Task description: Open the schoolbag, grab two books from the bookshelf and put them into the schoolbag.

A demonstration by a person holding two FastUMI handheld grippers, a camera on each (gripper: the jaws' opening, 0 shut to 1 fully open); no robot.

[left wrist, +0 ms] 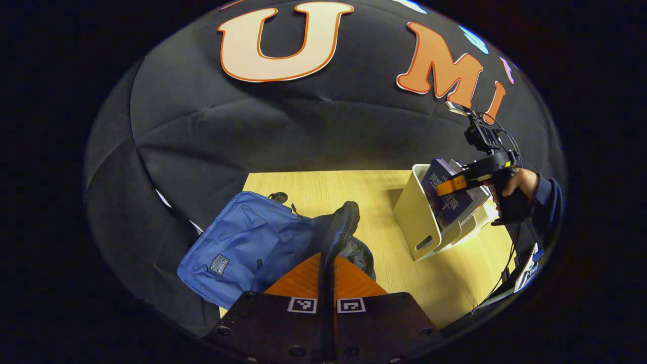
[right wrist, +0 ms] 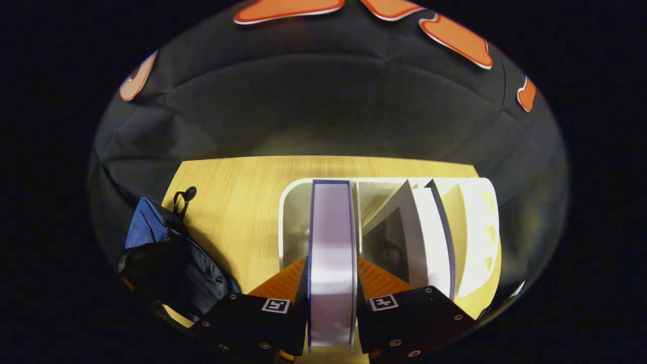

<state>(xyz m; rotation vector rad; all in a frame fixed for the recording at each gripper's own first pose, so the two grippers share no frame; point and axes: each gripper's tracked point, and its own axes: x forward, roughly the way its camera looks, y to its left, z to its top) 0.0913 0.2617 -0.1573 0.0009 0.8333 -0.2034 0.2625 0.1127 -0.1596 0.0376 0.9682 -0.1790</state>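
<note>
I can make out almost no readable writing from here. The blue schoolbag point(left wrist: 242, 242) carries a small dark sewn patch with pale lettering, too small for me to read. The cover of the book point(left wrist: 447, 197) bears pale printed characters, too blurred for me to tell. Each hand-held gripper wears square black-and-white coded markers, no words.

The blue schoolbag point(left wrist: 242, 247) lay on the wooden table, its dark zipped edge lifted. A purple-covered book point(right wrist: 331, 253) stood upright in the white bookshelf point(left wrist: 417, 222), another book point(right wrist: 429, 237) leaning beside it.
</note>
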